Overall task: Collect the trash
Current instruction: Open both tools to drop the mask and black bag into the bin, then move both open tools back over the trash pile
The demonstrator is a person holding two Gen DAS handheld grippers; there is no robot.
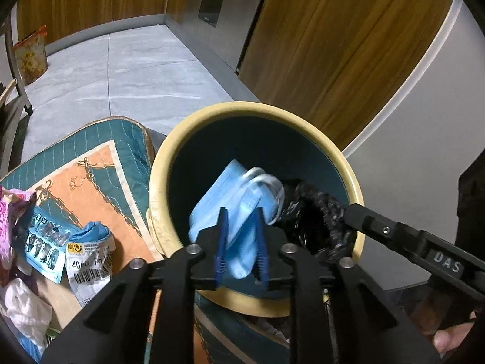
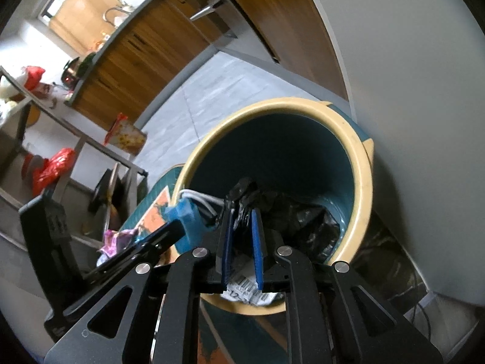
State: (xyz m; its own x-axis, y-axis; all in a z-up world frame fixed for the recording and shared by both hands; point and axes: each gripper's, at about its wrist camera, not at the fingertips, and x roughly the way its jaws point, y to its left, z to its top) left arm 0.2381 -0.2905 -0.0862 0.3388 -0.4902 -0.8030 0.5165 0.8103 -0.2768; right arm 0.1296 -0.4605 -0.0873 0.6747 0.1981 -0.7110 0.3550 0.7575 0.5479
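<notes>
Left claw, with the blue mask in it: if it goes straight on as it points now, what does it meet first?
Probably the dark inner wall of the bin; the left claw holds the blue mask over its opening. Depth is unclear.

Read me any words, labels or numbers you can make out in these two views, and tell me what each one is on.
"DAS": raised letters on the right gripper body, seen in the left wrist view.
"40", then blurred characters: white barcode label on the mat.
Blue printed packet: print too blurred to read.
Barcode slip under the right gripper: digits too small to read.
Pink wrapper: unreadable.
</notes>
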